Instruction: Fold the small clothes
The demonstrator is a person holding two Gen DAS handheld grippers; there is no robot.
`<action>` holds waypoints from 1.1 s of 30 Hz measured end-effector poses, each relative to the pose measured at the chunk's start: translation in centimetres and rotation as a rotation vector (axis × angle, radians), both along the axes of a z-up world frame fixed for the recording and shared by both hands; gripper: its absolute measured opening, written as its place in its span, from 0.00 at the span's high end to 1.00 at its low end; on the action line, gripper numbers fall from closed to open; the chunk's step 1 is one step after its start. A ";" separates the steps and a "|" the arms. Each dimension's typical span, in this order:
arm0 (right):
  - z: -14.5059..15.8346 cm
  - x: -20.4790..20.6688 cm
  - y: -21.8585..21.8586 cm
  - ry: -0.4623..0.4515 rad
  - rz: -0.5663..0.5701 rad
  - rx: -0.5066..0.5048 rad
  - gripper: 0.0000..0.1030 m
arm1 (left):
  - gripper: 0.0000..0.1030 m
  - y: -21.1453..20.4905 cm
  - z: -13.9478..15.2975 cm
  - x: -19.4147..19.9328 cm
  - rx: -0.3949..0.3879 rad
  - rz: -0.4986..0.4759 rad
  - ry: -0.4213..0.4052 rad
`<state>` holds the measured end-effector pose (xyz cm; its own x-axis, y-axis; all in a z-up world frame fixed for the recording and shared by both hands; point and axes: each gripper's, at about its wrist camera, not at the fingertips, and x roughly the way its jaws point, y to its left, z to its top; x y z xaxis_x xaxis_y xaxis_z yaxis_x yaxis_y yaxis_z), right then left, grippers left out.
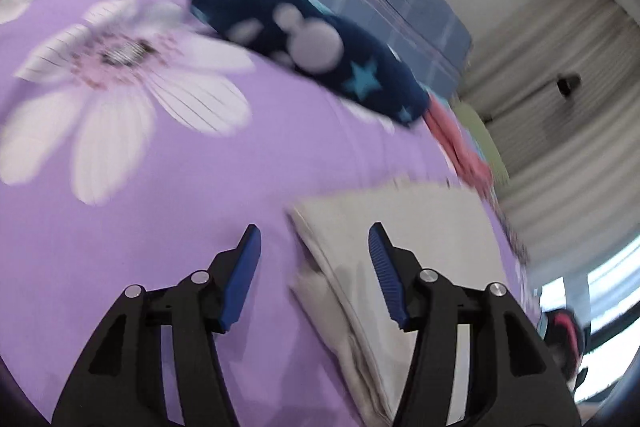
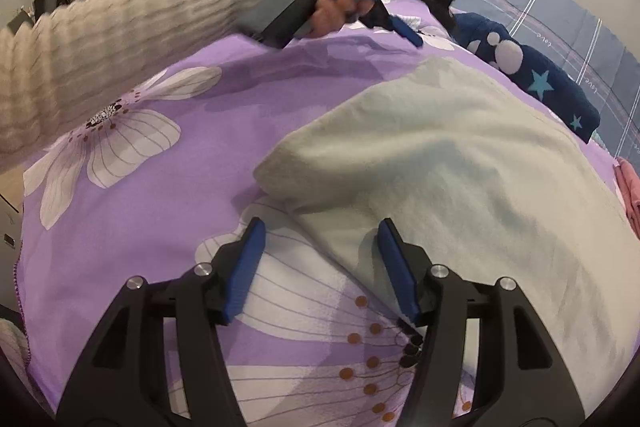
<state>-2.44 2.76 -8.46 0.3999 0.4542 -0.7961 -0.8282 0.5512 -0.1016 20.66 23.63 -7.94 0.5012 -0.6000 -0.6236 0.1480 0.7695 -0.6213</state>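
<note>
A pale cream folded garment [image 2: 460, 163] lies on the purple flowered bedsheet [image 2: 168, 211]; it also shows in the left wrist view [image 1: 420, 247], with its layered edge between the fingers. My left gripper [image 1: 314, 239] is open and empty, just above the garment's edge. It shows in the right wrist view [image 2: 404, 23], held in a hand beyond the garment. My right gripper [image 2: 320, 233] is open and empty over the garment's near corner. A navy garment with stars and white dots [image 1: 312, 47] lies further back, also in the right wrist view [image 2: 532, 75].
A pink cloth [image 1: 460, 147] lies at the bed's edge, also in the right wrist view [image 2: 630, 195]. A blue-grey checked quilt [image 2: 560, 23] lies behind the navy garment. The person's cream-sleeved arm [image 2: 120, 55] crosses above the sheet. Room furniture stands beyond the bed.
</note>
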 end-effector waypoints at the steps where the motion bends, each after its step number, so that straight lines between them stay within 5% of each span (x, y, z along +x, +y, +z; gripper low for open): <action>1: 0.0 0.0 0.0 0.000 0.000 0.000 0.41 | 0.46 -0.8 -0.3 0.0 0.009 -0.016 0.001; 3: 0.0 0.0 0.0 -0.010 0.000 -0.004 0.41 | 0.70 -1.9 -0.2 0.3 0.048 -0.020 -0.027; 4: 0.0 -0.1 0.0 -0.016 0.000 -0.007 0.41 | 0.97 -2.5 -0.3 0.9 0.062 -0.028 -0.025; 7: 0.0 -0.5 0.1 -0.023 -0.001 -0.008 0.41 | 0.97 -2.9 1.5 1.2 0.122 0.038 -0.121; 9: 0.0 -0.5 0.0 -0.021 -0.005 -0.007 0.40 | 0.97 -2.5 2.4 1.2 0.097 0.046 -0.155; 14: 0.0 -0.7 0.0 -0.020 -0.006 -0.006 0.40 | 0.83 -2.5 1.3 1.0 0.243 0.050 -0.098; 15: 0.0 -0.7 0.0 -0.021 -0.005 -0.006 0.40 | 0.79 -1.8 1.1 0.6 0.221 0.066 -0.090; 17: 0.1 -0.7 0.0 -0.024 -0.005 -0.008 0.40 | 0.55 0.1 1.1 -0.6 0.157 0.118 -0.068; 21: 0.6 -1.9 0.8 -0.113 0.009 -0.056 0.41 | 0.51 1.3 1.0 -3.3 0.102 0.101 -0.059; 27: 0.2 -2.5 3.3 -0.241 0.017 -0.161 0.42 | 0.42 -1.4 -0.4 -5.6 -0.025 -0.068 -0.029; 30: 0.3 -1.4 4.5 -0.222 -0.010 -0.166 0.49 | 0.42 -3.0 -0.6 -4.9 -0.101 -0.132 -0.006; 31: 0.3 -0.8 4.9 -0.206 -0.016 -0.163 0.60 | 0.58 -3.7 -0.5 -4.7 -0.063 -0.132 -0.025; 32: 0.1 -0.4 5.1 -0.192 -0.029 -0.162 0.89 | 0.92 -4.3 -0.6 -4.2 -0.023 -0.119 -0.027; 33: 0.0 0.1 5.1 -0.186 -0.067 -0.162 0.92 | 0.92 -4.5 -1.0 -3.6 -0.007 -0.102 -0.006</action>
